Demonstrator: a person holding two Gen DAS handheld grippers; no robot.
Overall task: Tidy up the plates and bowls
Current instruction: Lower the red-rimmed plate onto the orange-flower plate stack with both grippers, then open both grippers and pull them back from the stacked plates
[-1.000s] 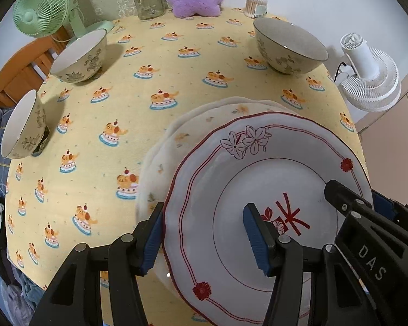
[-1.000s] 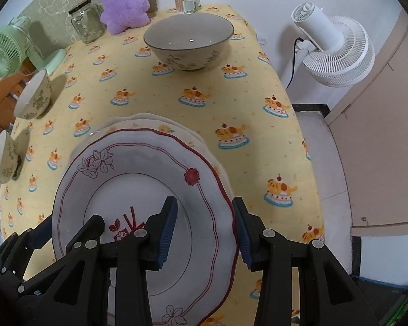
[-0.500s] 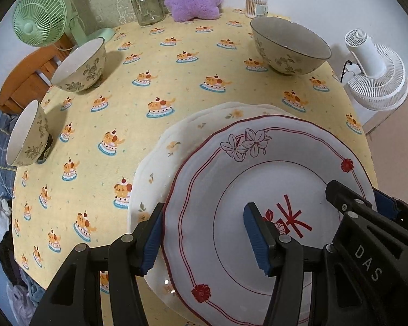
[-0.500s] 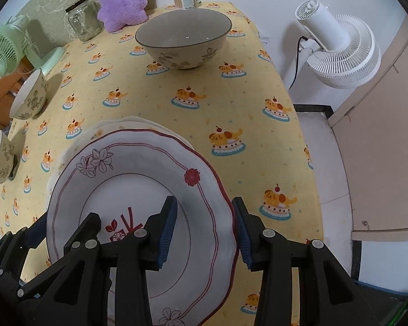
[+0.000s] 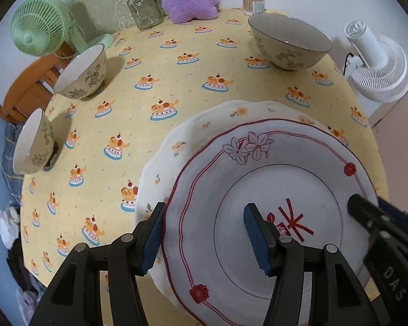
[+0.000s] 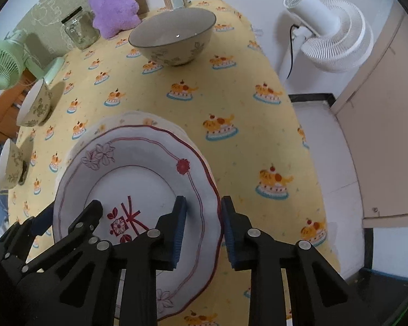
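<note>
Both claws spread astride red-rimmed plate [image 5: 283, 190]; door only beside right claw [image 6: 201, 231].

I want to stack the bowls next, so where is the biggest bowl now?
The big bowl stands on the far right of the table, near the white fan, beyond the stacked plates; in the right wrist view it sits top centre.

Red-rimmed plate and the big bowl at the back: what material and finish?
Red-rimmed plate: looks like glazed ceramic, though the rather dull white sheen could also be melamine; scalloped rim, printed red lines and flowers. Big bowl: probably glazed stoneware, going by the glossy grey inside with a light glint, dark rim line and leaf print outside.
</note>
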